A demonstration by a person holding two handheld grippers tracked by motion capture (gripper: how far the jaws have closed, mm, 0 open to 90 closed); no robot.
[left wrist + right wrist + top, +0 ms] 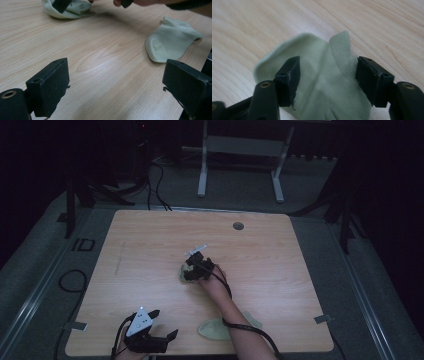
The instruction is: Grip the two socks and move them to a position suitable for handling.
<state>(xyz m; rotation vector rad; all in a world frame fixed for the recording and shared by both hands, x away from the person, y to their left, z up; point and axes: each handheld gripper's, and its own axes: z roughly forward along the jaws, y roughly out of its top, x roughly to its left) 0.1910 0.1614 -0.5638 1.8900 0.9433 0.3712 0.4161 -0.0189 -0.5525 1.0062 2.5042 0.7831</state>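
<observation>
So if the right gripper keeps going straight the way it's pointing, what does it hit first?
Most likely the pale green sock lying on the table. The right gripper has its jaws open on either side of it, with nothing else in between, though the remaining gap is hard to judge.

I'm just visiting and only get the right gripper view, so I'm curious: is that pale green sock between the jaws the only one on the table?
Observer: No, a second sock lies near the front edge of the table, by the person's right forearm.
Operator: And the other gripper?
Observer: The left gripper is at the front left corner, jaws open, nothing between them.
Operator: Anything else on the table?
Observer: A small round hole near its far edge.
</observation>
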